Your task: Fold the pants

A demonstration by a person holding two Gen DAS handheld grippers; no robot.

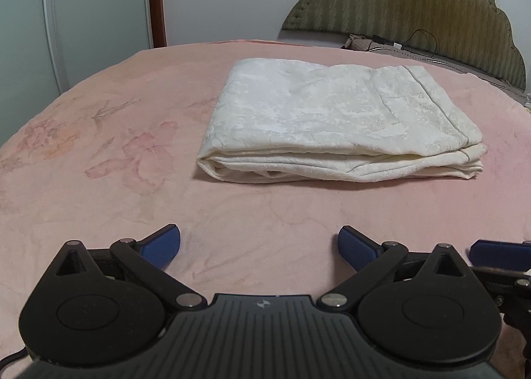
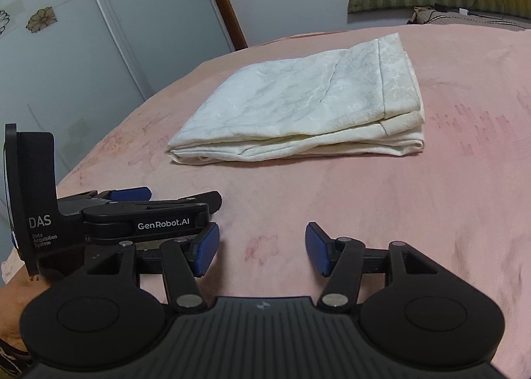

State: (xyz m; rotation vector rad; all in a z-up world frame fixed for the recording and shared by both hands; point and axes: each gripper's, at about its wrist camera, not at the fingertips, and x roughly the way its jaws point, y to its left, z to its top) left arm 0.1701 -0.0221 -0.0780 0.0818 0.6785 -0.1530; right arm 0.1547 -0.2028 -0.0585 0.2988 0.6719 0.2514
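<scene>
A pink bed (image 1: 99, 179) is being backed by a green headboard (image 1: 415, 7). Folded white pants (image 1: 332, 120) are lying mid-frame. The left hand-held gripper (image 1: 259, 242) and right hand-held gripper (image 2: 262, 246) are being held open, empty.

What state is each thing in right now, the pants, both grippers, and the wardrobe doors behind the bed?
pants: folded into a flat stack, lying on the pink blanket, untouched.
left gripper: open, empty, resting short of the pants.
right gripper: open, empty, beside the left one.
wardrobe doors: shut.
</scene>
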